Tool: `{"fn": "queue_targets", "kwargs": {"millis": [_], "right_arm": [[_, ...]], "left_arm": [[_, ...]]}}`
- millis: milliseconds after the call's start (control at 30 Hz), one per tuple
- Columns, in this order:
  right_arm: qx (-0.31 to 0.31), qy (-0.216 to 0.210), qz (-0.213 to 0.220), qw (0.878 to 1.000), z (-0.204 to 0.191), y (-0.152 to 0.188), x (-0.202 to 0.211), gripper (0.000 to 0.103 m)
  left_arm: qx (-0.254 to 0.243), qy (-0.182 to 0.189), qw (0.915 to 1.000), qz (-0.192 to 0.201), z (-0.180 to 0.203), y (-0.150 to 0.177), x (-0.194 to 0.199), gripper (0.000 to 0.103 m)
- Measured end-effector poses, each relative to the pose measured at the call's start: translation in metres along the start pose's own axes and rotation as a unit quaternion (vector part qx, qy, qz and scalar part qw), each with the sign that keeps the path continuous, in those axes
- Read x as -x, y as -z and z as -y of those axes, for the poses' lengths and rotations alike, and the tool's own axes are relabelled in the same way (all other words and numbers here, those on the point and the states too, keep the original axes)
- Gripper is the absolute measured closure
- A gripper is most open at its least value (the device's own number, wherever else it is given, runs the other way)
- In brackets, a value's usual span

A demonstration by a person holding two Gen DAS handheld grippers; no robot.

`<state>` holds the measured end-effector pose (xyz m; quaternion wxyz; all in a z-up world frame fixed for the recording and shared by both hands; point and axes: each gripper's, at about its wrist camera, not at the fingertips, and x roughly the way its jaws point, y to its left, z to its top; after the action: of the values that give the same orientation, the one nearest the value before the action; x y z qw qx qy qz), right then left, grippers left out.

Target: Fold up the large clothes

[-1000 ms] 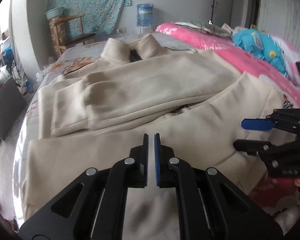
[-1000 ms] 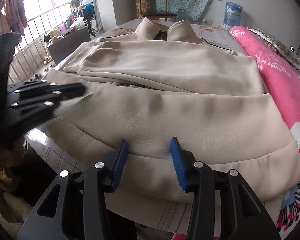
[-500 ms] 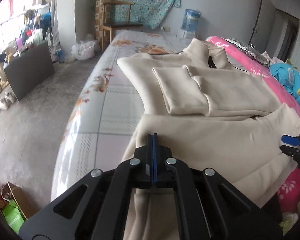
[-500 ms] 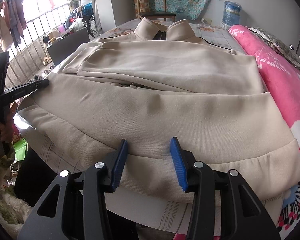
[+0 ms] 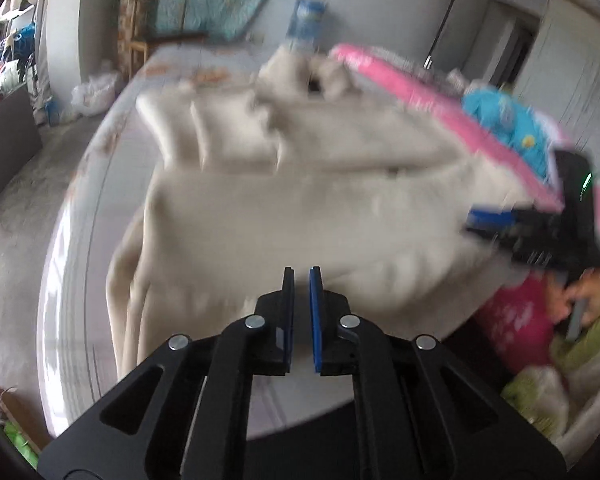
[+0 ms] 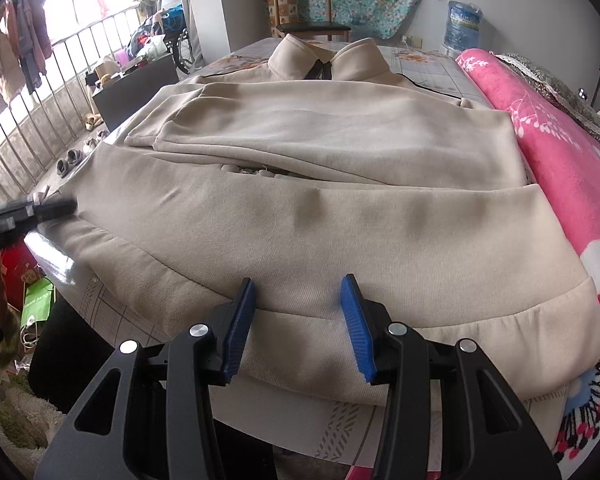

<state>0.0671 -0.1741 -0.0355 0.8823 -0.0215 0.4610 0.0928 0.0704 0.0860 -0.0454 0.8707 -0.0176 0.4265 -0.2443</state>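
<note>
A large beige coat [image 6: 320,220] lies half folded on the bed, collar at the far end and hem toward me; the left wrist view shows the coat [image 5: 300,208] blurred. My left gripper [image 5: 301,280] hovers over the coat's near left corner. Its jaws are opening, a narrow gap shows and nothing is between them. From the right wrist view, the left gripper [image 6: 40,210] points at the coat's left edge. My right gripper [image 6: 298,292] stands open just above the hem band, holding nothing. The right gripper [image 5: 500,220] also shows at the coat's right side.
A pink blanket [image 6: 560,152] runs along the bed's right side, with a blue bundle [image 5: 508,120] on it. The patterned sheet [image 5: 100,200] is bare left of the coat. A wooden chair [image 6: 308,8] and water bottle [image 6: 464,24] stand behind; a dark box [image 6: 136,80] and railing are at left.
The left gripper swung in from the bed's left side toward the coat's corner, and its shut pads parted slightly. The right gripper and the coat stayed put.
</note>
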Motion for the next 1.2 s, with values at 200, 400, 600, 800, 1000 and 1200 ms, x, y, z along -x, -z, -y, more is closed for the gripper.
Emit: {"fn": "queue_targets", "kwargs": {"millis": [200,400,600,800,1000,1200], "right_arm": [[-0.002,-0.001,0.001,1.0,0.0,0.0,0.0,0.06],[-0.002,-0.001,0.001,1.0,0.0,0.0,0.0,0.06],[-0.003,-0.001,0.0,1.0,0.0,0.0,0.0,0.06],[-0.006,-0.001,-0.001,1.0,0.0,0.001,0.0,0.06],[-0.007,-0.003,-0.005,1.0,0.002,-0.001,-0.001,0.06],[-0.016,-0.003,-0.013,1.0,0.003,-0.013,0.003,0.06]], "left_arm": [[0.045,-0.063,0.997,-0.002,-0.037,0.015,0.018,0.096],[0.061,-0.055,0.9959,0.036,-0.038,0.006,0.037,0.094],[0.018,0.078,0.9952,0.056,0.02,-0.019,0.014,0.093],[-0.028,0.154,0.9876,0.014,0.07,-0.032,-0.041,0.092],[-0.044,0.145,0.9885,-0.013,0.079,-0.037,-0.077,0.092],[-0.012,0.133,0.991,-0.014,0.065,-0.042,-0.086,0.099]]}}
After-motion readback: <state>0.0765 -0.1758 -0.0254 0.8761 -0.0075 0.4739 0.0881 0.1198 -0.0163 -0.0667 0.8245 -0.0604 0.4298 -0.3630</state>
